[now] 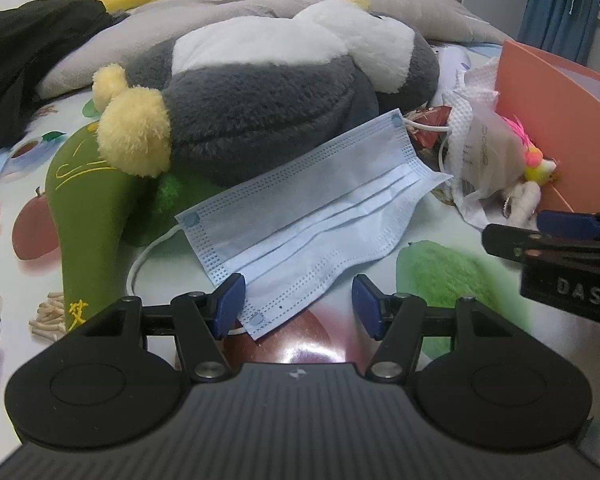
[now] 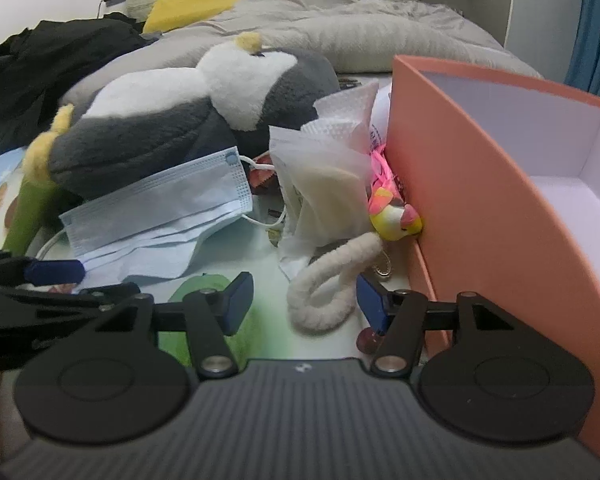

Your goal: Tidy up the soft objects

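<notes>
**Soft things to tidy, box waiting**

My left tool (image 1: pixel 298 306) hangs partly open over the near corner of the blue face mask (image 1: pixel 312 216). It holds nothing. The mask lies flat on the bed sheet (image 1: pixel 400 240) with fruit pictures, leaning on the big grey and white plush toy (image 1: pixel 260 108). The mask is thin, light and floppy. I think a pinch on its near edge would lift it, but it will droop.

My right tool (image 2: pixel 300 300) is partly open too, and empty. The fuzzy white loop (image 2: pixel 328 284) lies just past its tips. It looks soft and bendy, so I would grab one side of the ring.

The orange box (image 2: pixel 480 184) stands at the right side of the bed. What I can see inside looks bare. A little yellow bird toy (image 2: pixel 396 222) touches its outside wall.
</notes>
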{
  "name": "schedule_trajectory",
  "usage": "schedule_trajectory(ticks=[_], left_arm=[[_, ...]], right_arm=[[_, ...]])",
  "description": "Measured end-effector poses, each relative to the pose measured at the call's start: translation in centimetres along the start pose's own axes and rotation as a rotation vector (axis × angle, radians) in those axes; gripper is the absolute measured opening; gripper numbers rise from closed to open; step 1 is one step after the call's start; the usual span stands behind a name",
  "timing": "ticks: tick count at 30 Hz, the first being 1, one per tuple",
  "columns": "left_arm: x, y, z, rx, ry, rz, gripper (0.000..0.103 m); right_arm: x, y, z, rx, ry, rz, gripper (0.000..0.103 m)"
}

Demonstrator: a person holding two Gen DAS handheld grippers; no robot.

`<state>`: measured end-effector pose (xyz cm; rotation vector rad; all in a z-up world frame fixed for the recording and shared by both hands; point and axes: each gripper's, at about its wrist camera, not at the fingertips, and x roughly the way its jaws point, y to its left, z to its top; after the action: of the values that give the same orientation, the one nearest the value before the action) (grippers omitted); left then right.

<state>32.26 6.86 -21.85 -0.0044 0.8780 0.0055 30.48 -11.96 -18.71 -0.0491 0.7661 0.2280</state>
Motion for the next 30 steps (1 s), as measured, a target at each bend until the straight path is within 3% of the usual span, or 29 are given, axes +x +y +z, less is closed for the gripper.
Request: schedule_trajectory(ticks=[4, 6, 10, 11, 13, 30], left_arm=[[0.0, 0.2, 0.0, -0.016, -0.008, 0.011, 0.053], [0.0, 0.5, 0.1, -0.027, -0.007, 0.010, 0.047], [0.0, 0.7, 0.2, -0.040, -0.004, 0.033, 0.024], [-0.1, 0.7, 0.3, -0.048, 0.002, 0.036, 0.016], [-0.4, 0.9, 0.4, -0.074, 0.014, 0.025, 0.011], [-8.3, -0.5, -5.4, -0.247, 0.027, -0.019, 0.007]], right_arm=[[0.9, -0.5, 0.1, 0.025, 0.008, 0.005, 0.050], [1.4, -0.7, 0.1, 0.032, 0.018, 0.012, 0.039], [1.8, -0.8, 0.0, 0.027, 0.029, 0.030, 0.016], [1.8, -0.8, 0.1, 0.032, 0.034, 0.042, 0.014], [1.5, -0.8, 0.2, 0.028, 0.037, 0.057, 0.013], [-7.4, -0.4, -3.3, -0.046, 0.005, 0.152, 0.012]])
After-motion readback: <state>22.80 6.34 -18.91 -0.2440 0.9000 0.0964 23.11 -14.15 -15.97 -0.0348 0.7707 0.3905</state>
